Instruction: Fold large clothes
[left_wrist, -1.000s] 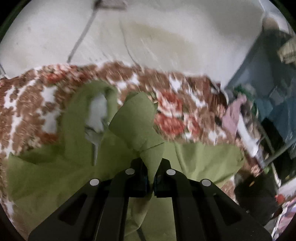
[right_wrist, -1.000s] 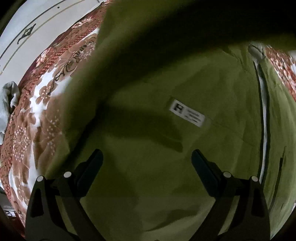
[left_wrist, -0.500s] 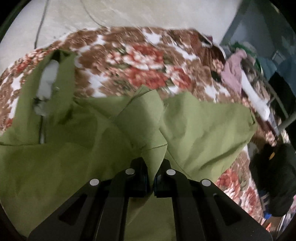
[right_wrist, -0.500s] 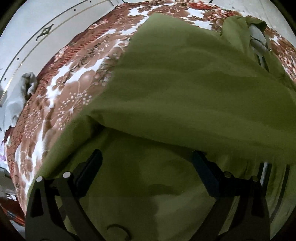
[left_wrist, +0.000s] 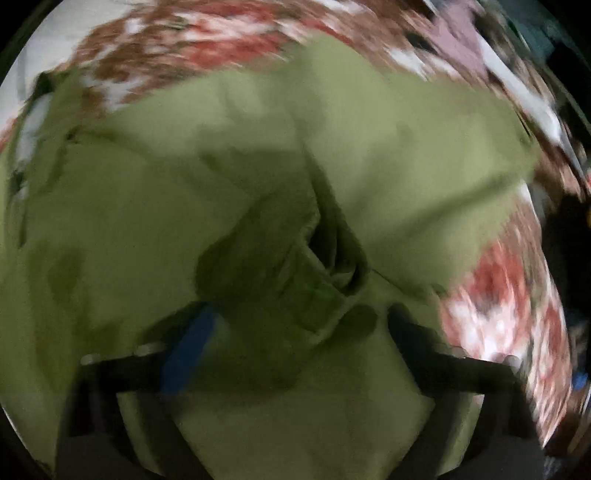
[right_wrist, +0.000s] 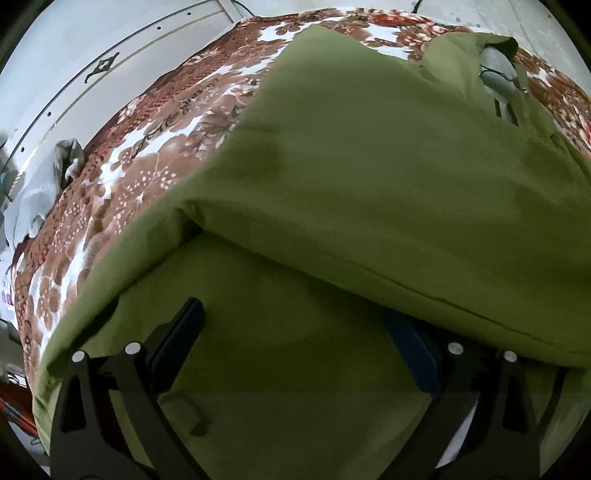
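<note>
Since the earlier left wrist frames, your left gripper (left_wrist: 295, 321) has dropped toward the bed and let go of the pinched green corner: its fingers (left_wrist: 188, 347) are now opening, spread wide, with a rumpled ridge of cloth lying loose between them but not pressed. Your right gripper (right_wrist: 295, 332) has its fingers (right_wrist: 177, 336) spread apart over flat cloth, gripping nothing; the folded flap, hanging overhead a second ago, now lies down across the upper right of that view.

Progress: the green garment (right_wrist: 388, 166) lies on the floral bedspread (right_wrist: 122, 177), filling the centre and right of the right wrist view. One fold appears made, its seamed edge running above the lower layer at lower centre. Judged from this, smoothing and further folds remain; the bunched corner at centre of the left wrist view, which is blurred, looks untidy.

Surroundings: a pale cloth (right_wrist: 40, 188) sits at the left edge, and dark clutter (left_wrist: 565, 236) at the right edge beyond the bed. Neither obstructs.
</note>
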